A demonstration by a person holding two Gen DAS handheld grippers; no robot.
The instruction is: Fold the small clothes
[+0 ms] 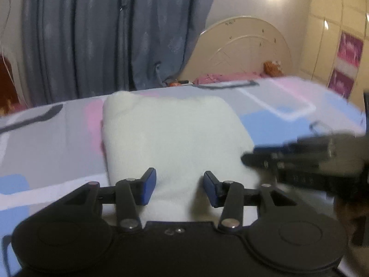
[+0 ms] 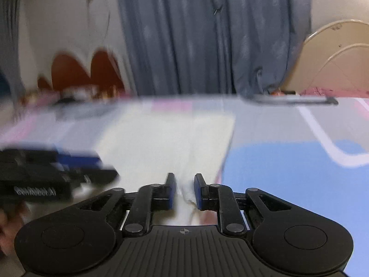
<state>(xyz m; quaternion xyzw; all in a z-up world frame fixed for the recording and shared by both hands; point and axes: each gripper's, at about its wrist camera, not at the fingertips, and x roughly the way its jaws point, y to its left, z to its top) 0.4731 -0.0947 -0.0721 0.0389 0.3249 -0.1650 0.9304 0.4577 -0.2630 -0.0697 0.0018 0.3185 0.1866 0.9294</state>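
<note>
Folded white cloth on bed, both claws parted.

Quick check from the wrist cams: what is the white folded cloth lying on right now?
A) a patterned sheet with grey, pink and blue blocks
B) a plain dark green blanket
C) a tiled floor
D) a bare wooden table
A: the white folded cloth lies flat on the patterned sheet with grey, pink and blue blocks.

Blur and hidden edges

The cloth's near edge hides behind the right tongs; motion blur smears the left tongs and shelf clutter.
</note>
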